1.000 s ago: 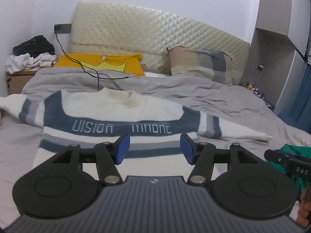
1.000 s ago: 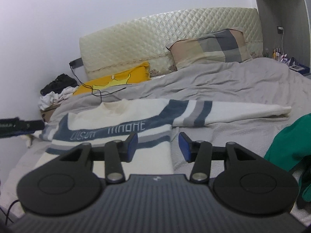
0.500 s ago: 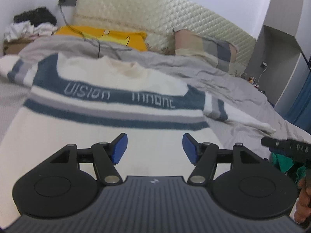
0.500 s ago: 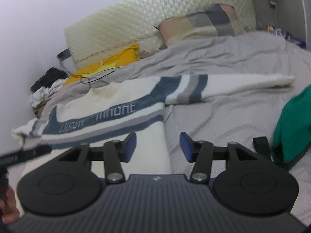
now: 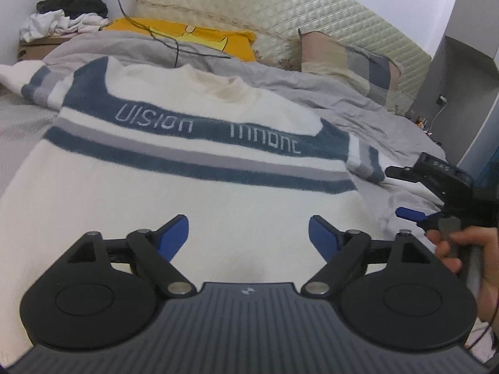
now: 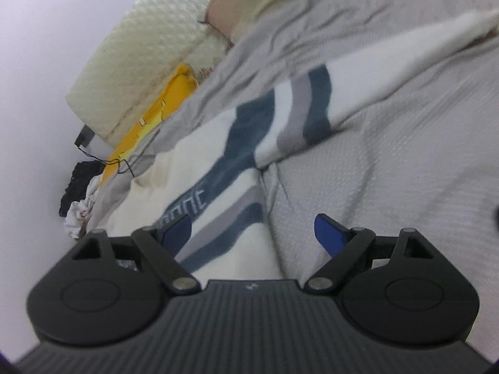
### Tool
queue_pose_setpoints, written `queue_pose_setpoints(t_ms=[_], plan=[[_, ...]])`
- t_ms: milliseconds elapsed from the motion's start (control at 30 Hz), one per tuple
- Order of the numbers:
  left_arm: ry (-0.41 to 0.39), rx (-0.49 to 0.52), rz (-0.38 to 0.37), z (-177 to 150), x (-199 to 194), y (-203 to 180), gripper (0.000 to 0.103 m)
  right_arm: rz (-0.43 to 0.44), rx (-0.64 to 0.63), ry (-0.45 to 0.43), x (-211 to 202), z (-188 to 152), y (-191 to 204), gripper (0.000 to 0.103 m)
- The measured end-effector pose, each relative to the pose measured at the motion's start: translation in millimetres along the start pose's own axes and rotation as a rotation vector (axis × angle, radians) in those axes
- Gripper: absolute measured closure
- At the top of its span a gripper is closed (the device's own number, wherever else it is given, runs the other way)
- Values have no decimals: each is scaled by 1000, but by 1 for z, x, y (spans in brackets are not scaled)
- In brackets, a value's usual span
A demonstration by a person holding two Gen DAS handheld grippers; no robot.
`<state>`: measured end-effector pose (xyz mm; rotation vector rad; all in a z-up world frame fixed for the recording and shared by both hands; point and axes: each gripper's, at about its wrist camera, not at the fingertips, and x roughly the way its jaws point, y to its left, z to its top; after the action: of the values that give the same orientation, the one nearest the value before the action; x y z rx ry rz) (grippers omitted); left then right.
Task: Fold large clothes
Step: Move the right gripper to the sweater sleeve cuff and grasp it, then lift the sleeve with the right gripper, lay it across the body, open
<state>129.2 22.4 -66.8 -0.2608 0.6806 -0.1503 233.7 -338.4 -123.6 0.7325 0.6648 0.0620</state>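
sweater [image 5: 199,205] flat under left tongs [image 5: 248,237], rt tongs [image 6: 254,233] over its edge

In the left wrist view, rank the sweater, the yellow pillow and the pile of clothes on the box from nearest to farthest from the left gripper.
1. Sweater, spread directly under the left gripper.
2. Yellow pillow, beyond the sweater's collar, by the headboard.
3. Pile of clothes, far left corner on the box.

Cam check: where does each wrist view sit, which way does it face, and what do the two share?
Left wrist: behind the left hand-held gripper, jaws open, facing the headboard across the sweater; the right hand shows.
Right wrist: behind the right hand-held gripper, jaws open, rolled view over the sweater's side edge and sleeve; no body shows.
Shared: sweater, yellow pillow, headboard.
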Motion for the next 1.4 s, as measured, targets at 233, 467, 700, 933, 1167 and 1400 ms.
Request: queue_pose_setpoints(t_ms=[233, 467, 700, 933, 1167, 1400], plan=[[45, -25, 5, -2, 17, 1, 15, 104, 251, -2, 47, 15, -56, 15], [78, -50, -1, -3, 34, 3, 15, 174, 326, -138, 74, 43, -74, 15], [98, -112, -9, 1, 54, 12, 15, 149, 305, -282, 79, 90, -98, 16], [96, -132, -21, 3, 58, 15, 15, 2, 405, -459, 54, 143, -162, 16], [83, -142, -15, 6, 60, 14, 15, -172, 493, -582, 15, 179, -237, 38], [82, -172, -6, 11, 65, 19, 15, -303, 315, -562, -10, 227, -223, 94]])
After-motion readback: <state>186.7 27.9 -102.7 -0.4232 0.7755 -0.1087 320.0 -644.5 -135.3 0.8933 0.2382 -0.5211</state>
